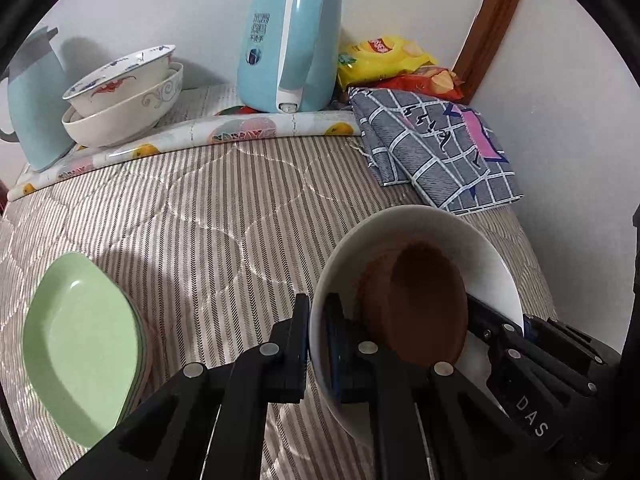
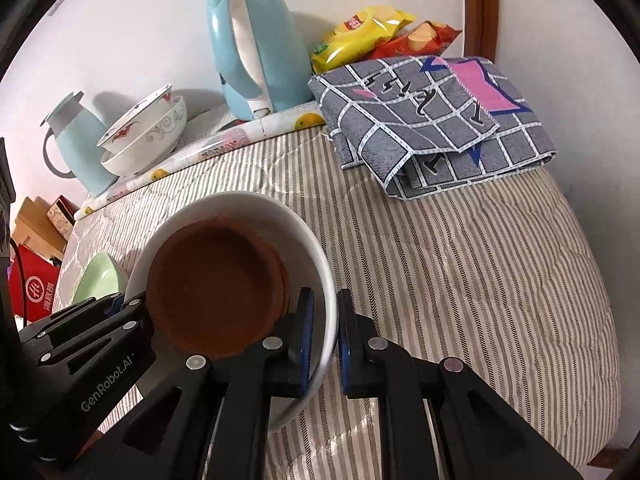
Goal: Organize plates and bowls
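Observation:
A white bowl (image 1: 472, 248) with brown dishes (image 1: 424, 300) nested inside is held above the striped quilt (image 1: 224, 216). My left gripper (image 1: 316, 344) is shut on its left rim. My right gripper (image 2: 324, 340) is shut on the opposite rim of the white bowl (image 2: 256, 208); the brown dishes (image 2: 212, 292) show inside it. A stack of green plates (image 1: 80, 340) lies on the quilt at the left, and also shows in the right wrist view (image 2: 100, 276). Two patterned bowls (image 1: 124, 92) are stacked at the back left, also visible in the right wrist view (image 2: 148, 136).
A light blue kettle (image 1: 292, 40) and a blue jug (image 1: 36, 100) stand at the back on a fruit-print mat (image 1: 248, 130). A folded grey checked cloth (image 1: 436, 144) and snack bags (image 1: 384, 60) lie at the back right. Boxes (image 2: 36, 264) sit beside the bed.

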